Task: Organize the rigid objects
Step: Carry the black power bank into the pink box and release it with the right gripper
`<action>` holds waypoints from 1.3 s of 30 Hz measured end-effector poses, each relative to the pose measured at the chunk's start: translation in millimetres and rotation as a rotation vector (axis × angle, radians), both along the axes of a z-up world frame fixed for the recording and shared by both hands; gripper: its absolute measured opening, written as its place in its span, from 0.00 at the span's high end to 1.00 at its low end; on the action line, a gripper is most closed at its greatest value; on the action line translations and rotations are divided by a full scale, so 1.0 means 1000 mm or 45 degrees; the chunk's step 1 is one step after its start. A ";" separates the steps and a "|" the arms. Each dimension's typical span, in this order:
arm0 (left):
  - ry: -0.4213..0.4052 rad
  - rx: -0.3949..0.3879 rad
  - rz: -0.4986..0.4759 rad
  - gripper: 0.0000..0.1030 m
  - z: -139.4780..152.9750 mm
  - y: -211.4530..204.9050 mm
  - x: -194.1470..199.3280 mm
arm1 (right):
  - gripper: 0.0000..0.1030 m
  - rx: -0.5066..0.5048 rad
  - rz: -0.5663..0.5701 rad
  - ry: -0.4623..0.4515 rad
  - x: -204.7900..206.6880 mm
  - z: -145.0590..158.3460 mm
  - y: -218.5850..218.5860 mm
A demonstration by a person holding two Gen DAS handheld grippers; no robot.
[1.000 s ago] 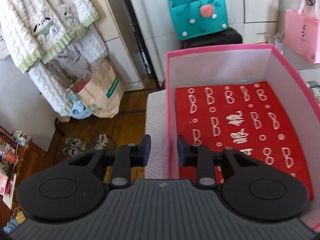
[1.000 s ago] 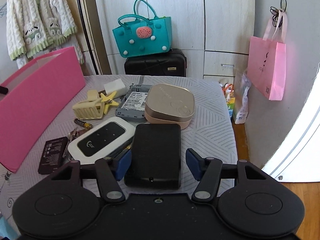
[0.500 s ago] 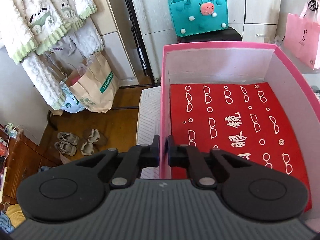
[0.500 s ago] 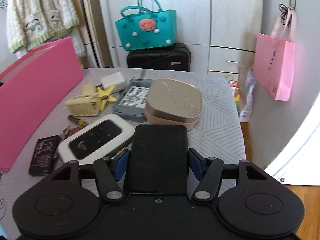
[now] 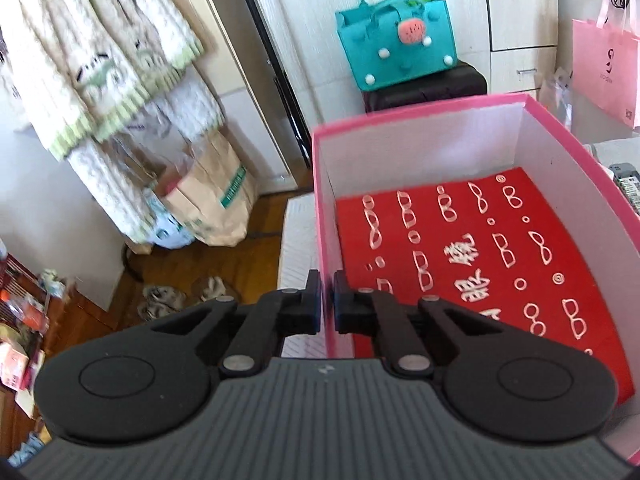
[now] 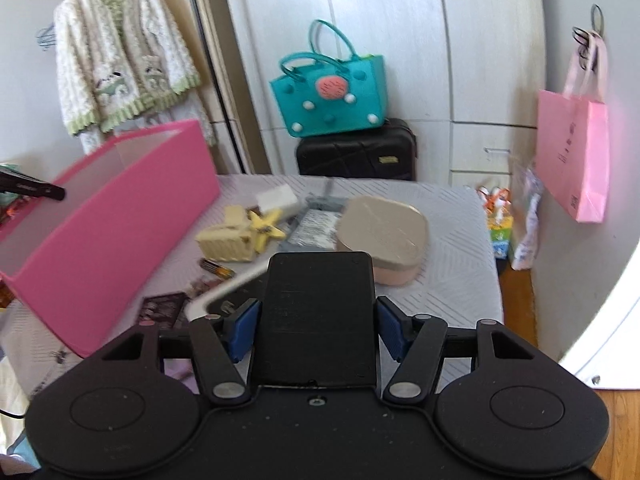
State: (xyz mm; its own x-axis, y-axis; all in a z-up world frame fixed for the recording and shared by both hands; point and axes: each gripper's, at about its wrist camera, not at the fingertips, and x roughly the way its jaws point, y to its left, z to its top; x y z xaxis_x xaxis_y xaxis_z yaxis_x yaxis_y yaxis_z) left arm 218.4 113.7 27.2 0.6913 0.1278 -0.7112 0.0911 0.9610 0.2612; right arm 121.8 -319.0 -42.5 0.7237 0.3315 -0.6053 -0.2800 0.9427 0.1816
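Step in hand, stowing: right hand-held gripper (image 6: 316, 330) clamps black case (image 6: 318, 312) above surface (image 6: 452, 272); left hand-held gripper (image 5: 327, 300) pinches pink box (image 5: 324, 216) wall at surface's left edge; next, carry case into box.

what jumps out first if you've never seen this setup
The big pink box with its red, glasses-printed floor, its left wall pinched by the left gripper. Then the black flat case clamped in the right gripper, above the cluttered table.
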 end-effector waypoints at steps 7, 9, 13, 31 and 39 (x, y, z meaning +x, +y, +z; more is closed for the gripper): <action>-0.041 0.018 0.027 0.94 -0.004 -0.003 0.004 | 0.35 0.057 0.143 -0.114 0.006 0.048 0.029; -0.037 0.001 0.030 0.94 -0.004 0.000 0.007 | 0.35 0.071 0.220 -0.130 0.014 0.066 0.046; -0.026 -0.036 0.039 0.90 -0.007 0.007 0.009 | 0.35 0.131 0.385 -0.081 0.038 0.097 0.090; -0.054 -0.193 0.010 0.96 -0.013 0.023 0.005 | 0.35 0.205 0.460 0.581 0.182 0.053 0.277; 0.011 -0.249 0.011 0.97 -0.016 0.028 0.012 | 0.35 0.171 0.383 0.645 0.215 0.019 0.300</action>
State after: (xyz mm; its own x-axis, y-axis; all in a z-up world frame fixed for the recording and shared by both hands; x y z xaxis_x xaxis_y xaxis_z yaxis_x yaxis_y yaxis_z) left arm 230.6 141.6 11.6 0.6848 -0.0072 -0.7287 0.0837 0.9941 0.0688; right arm 336.6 -19.5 -23.9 0.2187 0.5743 -0.7889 -0.3787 0.7951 0.4738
